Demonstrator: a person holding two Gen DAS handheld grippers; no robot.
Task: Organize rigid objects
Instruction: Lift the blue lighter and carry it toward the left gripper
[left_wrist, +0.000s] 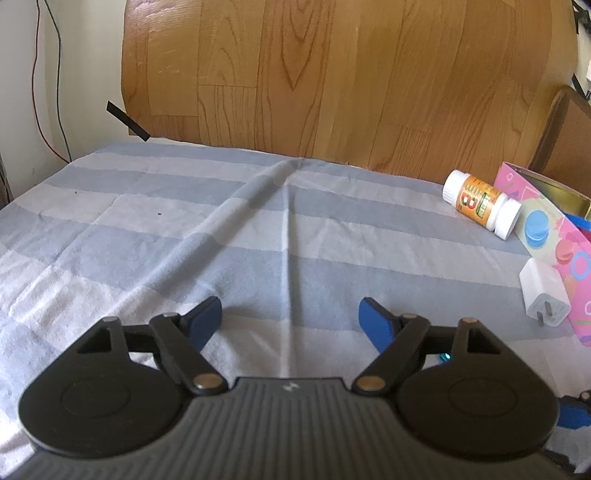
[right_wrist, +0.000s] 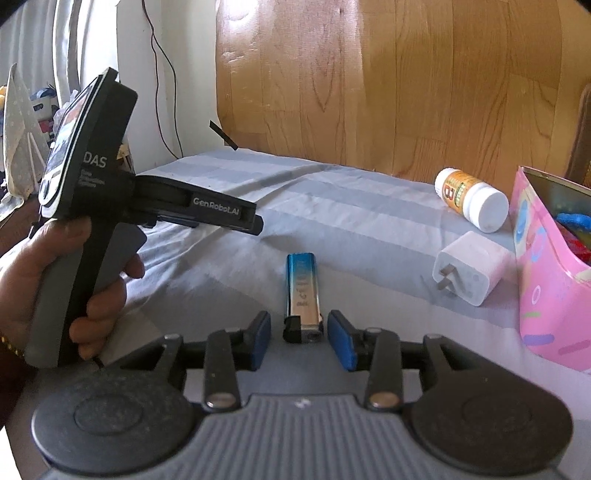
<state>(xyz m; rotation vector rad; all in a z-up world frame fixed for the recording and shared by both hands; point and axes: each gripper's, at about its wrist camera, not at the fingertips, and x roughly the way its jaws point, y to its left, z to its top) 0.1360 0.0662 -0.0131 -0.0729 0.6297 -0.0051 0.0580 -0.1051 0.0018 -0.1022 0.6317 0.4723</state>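
A blue and silver lighter (right_wrist: 301, 295) lies on the striped cloth. My right gripper (right_wrist: 299, 332) is open, its blue pads on either side of the lighter's near end, not closed on it. A white charger plug (right_wrist: 471, 267) lies to the right, next to a pink box (right_wrist: 550, 295). The plug also shows in the left wrist view (left_wrist: 545, 297), as does the box (left_wrist: 554, 236). A white pill bottle (right_wrist: 471, 199) lies on its side behind the plug; it shows in the left view (left_wrist: 482, 203). My left gripper (left_wrist: 290, 317) is open and empty over bare cloth.
The blue-grey striped cloth (left_wrist: 184, 221) covers the table, with a raised fold down its middle. A wooden board (left_wrist: 332, 74) stands at the back edge. The left hand-held gripper body (right_wrist: 110, 206) hovers at the left in the right view. The pink box holds colourful items.
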